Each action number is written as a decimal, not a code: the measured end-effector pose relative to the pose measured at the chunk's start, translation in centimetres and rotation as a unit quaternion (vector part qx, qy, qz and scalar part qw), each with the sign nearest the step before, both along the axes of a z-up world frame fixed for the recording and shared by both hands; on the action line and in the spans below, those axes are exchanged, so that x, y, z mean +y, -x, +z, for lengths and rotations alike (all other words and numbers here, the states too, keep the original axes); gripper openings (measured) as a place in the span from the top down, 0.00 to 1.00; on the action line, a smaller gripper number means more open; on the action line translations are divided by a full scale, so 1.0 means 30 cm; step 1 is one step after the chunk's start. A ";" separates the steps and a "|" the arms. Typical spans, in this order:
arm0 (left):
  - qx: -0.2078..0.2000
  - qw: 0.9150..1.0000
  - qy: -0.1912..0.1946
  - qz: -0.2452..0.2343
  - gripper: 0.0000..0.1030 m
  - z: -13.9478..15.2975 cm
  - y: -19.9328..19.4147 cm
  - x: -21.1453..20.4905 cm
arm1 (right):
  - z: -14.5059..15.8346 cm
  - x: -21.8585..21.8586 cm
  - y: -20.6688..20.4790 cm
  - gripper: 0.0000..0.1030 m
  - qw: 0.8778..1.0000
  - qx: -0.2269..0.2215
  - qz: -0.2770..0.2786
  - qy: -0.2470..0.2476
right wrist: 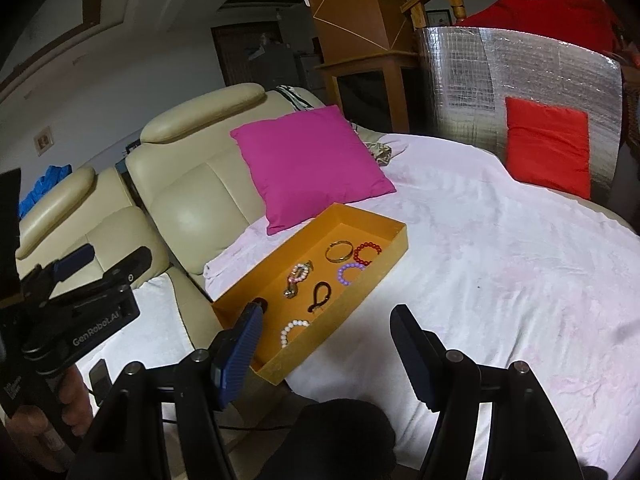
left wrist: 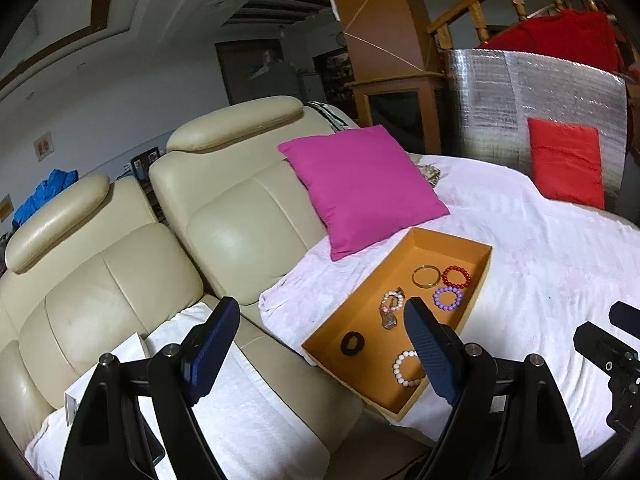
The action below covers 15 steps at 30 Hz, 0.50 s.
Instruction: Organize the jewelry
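Note:
An orange tray lies on the white blanket and holds several pieces of jewelry. Inside it are a gold bangle, a red bead bracelet, a purple bead bracelet, a pink bracelet, a white bead bracelet, a black hair tie and a black cord loop. My left gripper hovers open at the tray's near left end, holding nothing. My right gripper stands open over the tray's near right side, also holding nothing.
A magenta cushion leans on the cream leather sofa just behind the tray. A red cushion rests against a silver foil panel at the back right. A hand holds the left gripper.

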State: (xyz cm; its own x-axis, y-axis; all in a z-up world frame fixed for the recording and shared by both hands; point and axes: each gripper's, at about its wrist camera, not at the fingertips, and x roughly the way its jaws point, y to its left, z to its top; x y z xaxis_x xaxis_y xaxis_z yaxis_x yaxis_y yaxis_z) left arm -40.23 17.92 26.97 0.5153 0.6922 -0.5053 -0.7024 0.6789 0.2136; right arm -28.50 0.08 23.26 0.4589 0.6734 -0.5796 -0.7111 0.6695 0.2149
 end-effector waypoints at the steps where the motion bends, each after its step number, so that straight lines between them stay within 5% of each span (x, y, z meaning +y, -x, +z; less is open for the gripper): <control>1: -0.002 1.000 0.001 0.003 0.18 0.002 0.006 0.006 | 0.003 0.008 0.005 0.32 1.000 -0.002 0.000 0.001; 15: -0.017 1.000 0.004 0.016 0.18 0.015 0.049 0.042 | 0.030 0.060 0.058 0.32 1.000 -0.012 0.013 0.001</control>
State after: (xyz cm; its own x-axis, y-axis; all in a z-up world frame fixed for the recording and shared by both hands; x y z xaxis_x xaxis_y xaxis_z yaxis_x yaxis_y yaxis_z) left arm -41.71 19.19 27.43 0.5102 0.7047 -0.4931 -0.7305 0.6577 0.1840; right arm -30.24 1.88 24.16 0.4552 0.6837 -0.5704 -0.7325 0.6518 0.1967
